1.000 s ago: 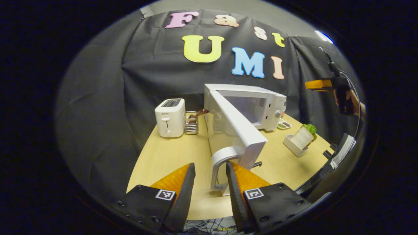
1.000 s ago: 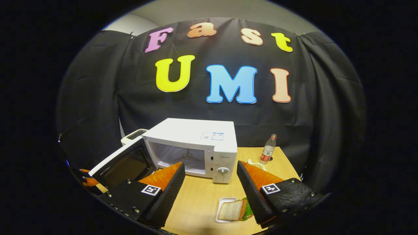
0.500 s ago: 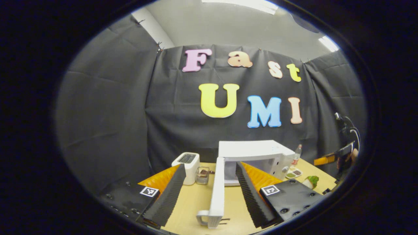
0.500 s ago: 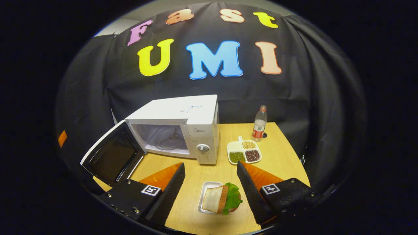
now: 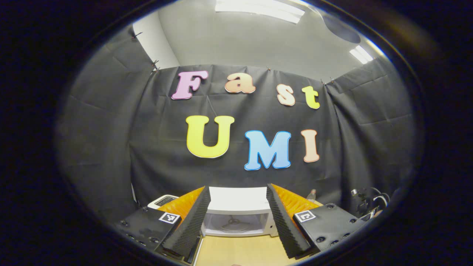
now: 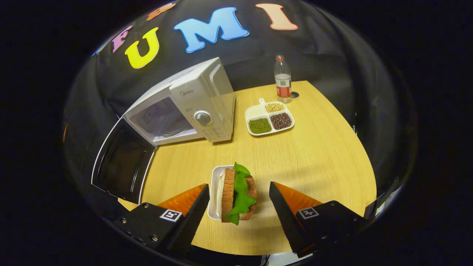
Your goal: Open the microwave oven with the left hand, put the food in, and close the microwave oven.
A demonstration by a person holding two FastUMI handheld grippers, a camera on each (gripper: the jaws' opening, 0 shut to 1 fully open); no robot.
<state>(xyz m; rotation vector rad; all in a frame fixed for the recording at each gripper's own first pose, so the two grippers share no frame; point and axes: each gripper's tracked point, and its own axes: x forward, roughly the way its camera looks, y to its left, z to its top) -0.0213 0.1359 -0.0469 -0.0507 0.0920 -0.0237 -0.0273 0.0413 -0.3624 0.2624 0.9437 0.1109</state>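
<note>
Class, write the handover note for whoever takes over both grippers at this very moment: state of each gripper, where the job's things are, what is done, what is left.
Left gripper: open, holding nothing, facing the microwave.
Right gripper: open, holding nothing, above the sandwich, fingers either side of it.
Sandwich stands in a small white tray on the table, in front of the microwave.
Microwave door is swung wide open; the cavity looks empty.
Done: door opened.
Left: grip the food, place it inside, shut the door.
</note>
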